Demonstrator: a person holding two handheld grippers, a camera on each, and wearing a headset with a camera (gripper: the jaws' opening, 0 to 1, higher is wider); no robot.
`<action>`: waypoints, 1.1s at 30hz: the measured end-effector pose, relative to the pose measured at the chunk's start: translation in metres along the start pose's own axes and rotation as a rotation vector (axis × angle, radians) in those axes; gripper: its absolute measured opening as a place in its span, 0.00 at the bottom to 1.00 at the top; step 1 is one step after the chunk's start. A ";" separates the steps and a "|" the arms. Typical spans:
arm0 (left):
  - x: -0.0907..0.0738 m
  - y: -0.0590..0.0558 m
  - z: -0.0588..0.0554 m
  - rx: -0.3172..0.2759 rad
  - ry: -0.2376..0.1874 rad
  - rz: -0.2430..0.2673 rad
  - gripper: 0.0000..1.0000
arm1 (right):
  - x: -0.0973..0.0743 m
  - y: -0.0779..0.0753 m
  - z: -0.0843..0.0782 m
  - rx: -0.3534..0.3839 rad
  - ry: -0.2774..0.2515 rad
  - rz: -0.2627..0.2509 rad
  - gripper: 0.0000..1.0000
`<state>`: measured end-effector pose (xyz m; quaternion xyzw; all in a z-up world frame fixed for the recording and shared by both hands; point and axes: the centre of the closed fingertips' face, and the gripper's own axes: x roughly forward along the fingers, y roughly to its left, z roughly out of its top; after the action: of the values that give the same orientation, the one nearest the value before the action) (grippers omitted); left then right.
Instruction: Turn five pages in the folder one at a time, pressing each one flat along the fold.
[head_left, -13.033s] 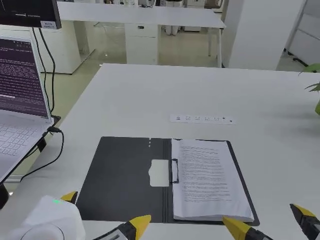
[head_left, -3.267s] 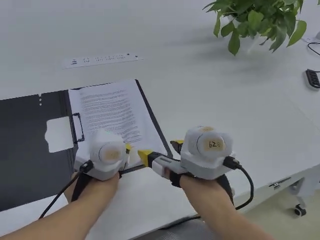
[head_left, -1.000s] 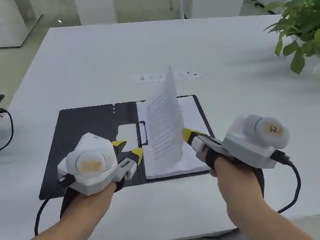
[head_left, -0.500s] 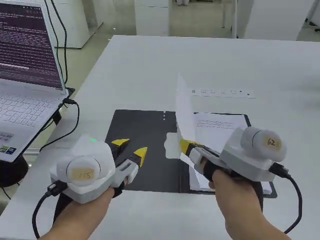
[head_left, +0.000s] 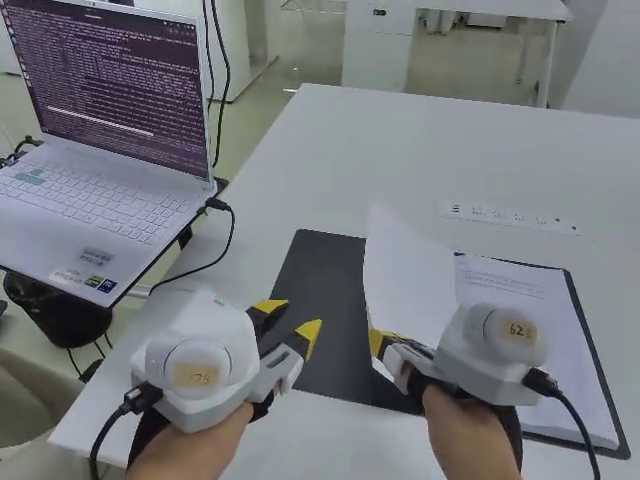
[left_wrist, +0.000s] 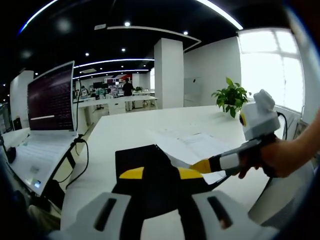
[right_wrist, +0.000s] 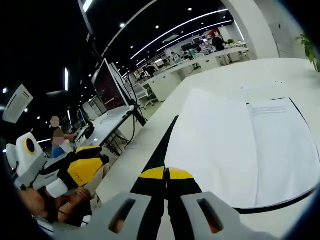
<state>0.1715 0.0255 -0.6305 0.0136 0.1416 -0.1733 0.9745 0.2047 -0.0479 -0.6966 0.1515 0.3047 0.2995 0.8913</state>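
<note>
Curving white page (head_left: 405, 280) | blank back showing | right gripper (head_left: 380, 345) pinching edge

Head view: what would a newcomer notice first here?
A white page stands lifted over the black folder, pinched at its lower edge by the right gripper. The left gripper hovers open beside it. A laptop full of text sits at far left.
</note>
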 end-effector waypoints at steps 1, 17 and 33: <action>0.000 0.000 -0.001 0.002 0.003 -0.001 0.22 | 0.003 -0.001 -0.002 -0.002 0.004 -0.003 0.00; 0.003 -0.005 -0.029 0.013 0.075 -0.035 0.21 | 0.053 -0.027 -0.057 -0.058 0.149 -0.072 0.00; 0.019 -0.011 -0.042 0.010 0.111 -0.046 0.20 | 0.051 -0.020 -0.059 -0.052 0.104 0.074 0.22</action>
<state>0.1735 0.0116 -0.6759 0.0249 0.1950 -0.1953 0.9608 0.2087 -0.0261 -0.7743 0.1237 0.3368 0.3477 0.8662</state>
